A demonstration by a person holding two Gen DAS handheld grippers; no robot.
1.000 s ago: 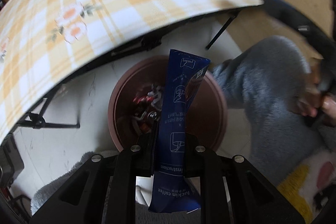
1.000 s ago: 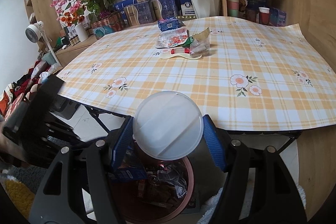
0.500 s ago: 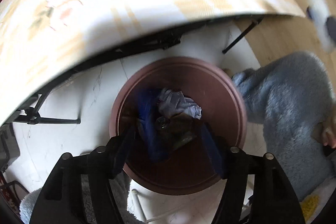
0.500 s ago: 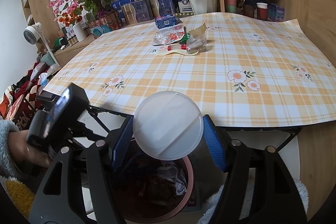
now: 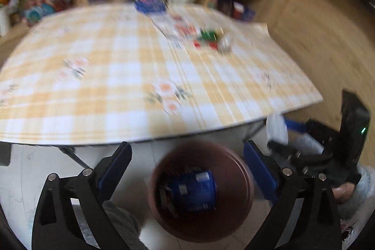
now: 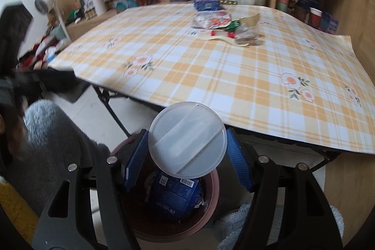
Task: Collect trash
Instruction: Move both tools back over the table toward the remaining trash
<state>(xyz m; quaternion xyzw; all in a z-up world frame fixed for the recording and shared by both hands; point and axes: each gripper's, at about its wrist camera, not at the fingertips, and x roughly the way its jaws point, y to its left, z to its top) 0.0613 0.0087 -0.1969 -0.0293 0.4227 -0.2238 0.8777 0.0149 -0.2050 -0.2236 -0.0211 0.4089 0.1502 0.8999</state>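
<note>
Dropped blue packet (image 5: 192,190) lies in bin (image 5: 239,210); left hand-held gripper (image 5: 186,170) just opened, right (image 6: 187,151) clamps lid (image 6: 187,139)

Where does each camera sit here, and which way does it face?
Left wrist: on the left gripper, angled down over the brown bin with the blue packet in it; jaws just opened, nothing between them; right gripper at the right edge.
Right wrist: on the right gripper, facing the checked tablecloth, clamped on a white plastic lid above the bin; grey sleeve at left.
Shared: bin, blue packet, tablecloth, wrapper pile.
</note>
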